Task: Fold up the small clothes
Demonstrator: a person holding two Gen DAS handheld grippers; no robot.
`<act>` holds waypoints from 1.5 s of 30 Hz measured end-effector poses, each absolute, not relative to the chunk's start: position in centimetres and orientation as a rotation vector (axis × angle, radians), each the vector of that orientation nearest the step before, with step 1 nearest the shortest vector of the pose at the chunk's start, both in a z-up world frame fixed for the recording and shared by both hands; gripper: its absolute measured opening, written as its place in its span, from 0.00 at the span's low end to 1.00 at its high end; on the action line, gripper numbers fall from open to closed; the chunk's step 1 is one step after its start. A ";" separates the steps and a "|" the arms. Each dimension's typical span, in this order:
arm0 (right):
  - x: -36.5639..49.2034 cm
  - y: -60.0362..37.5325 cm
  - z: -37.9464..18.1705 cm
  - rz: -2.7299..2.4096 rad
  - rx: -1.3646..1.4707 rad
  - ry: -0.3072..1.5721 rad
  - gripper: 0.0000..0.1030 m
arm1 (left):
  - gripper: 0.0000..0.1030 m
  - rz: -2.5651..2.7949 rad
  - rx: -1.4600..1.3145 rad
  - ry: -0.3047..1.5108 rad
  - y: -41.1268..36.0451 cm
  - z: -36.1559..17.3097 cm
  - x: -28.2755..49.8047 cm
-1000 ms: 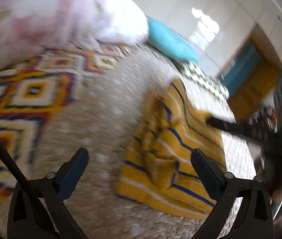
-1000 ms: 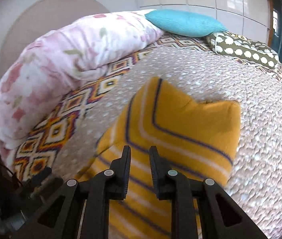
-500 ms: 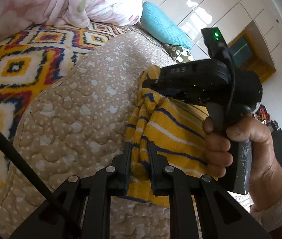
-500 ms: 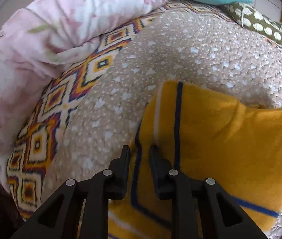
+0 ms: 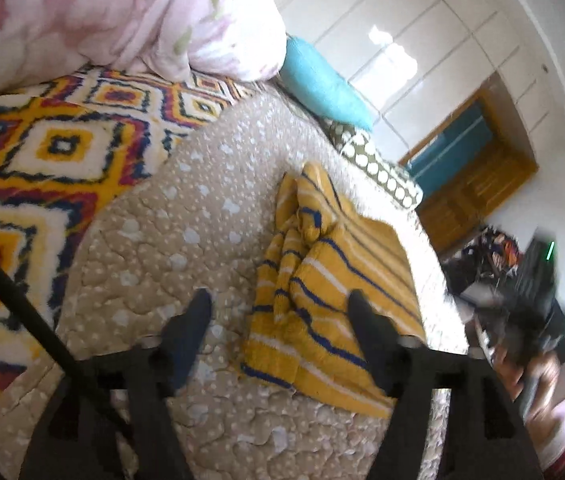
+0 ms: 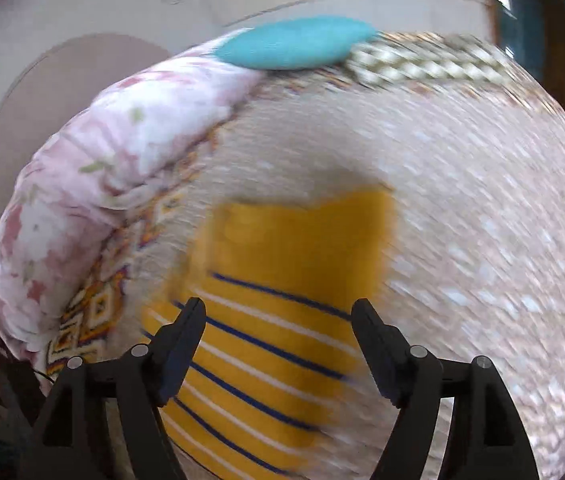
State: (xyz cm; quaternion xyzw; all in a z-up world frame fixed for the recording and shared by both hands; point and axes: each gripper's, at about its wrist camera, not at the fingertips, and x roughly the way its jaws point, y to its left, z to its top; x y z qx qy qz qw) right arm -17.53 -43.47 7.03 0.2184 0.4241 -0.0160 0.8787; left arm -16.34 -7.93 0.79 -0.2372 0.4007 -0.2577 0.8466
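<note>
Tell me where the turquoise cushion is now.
The turquoise cushion lies at the far edge of the bed, between the pink floral duvet and the dotted cushion.

One striped garment (image 5: 334, 292); two cushions (image 5: 322, 84) (image 5: 378, 166) beyond it; one floral duvet (image 5: 122, 12); one patterned blanket (image 5: 42, 152); two tongs (image 5: 278, 312) (image 6: 278, 320)

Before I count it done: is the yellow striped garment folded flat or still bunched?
Partly folded: the yellow striped garment lies doubled on the quilt, but its left edge is still bunched in ridges.

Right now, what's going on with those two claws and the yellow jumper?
Left gripper and right gripper just opened, empty. Yellow striped garment lies released, bunched along one side, on the quilt. Nothing blocking.
</note>
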 end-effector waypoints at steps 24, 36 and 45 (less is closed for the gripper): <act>-19.9 -47.1 1.4 0.031 0.674 0.815 0.30 | 0.82 -0.540 -0.400 0.890 -11.4 -2.1 -15.1; -26.9 -51.0 4.5 -0.234 0.565 0.727 0.55 | 0.83 -0.517 -0.346 0.895 -12.2 -2.2 -15.1; -21.9 -45.0 7.2 -0.148 0.407 0.727 0.22 | 0.86 -0.502 -0.288 0.891 -13.0 -2.2 -15.4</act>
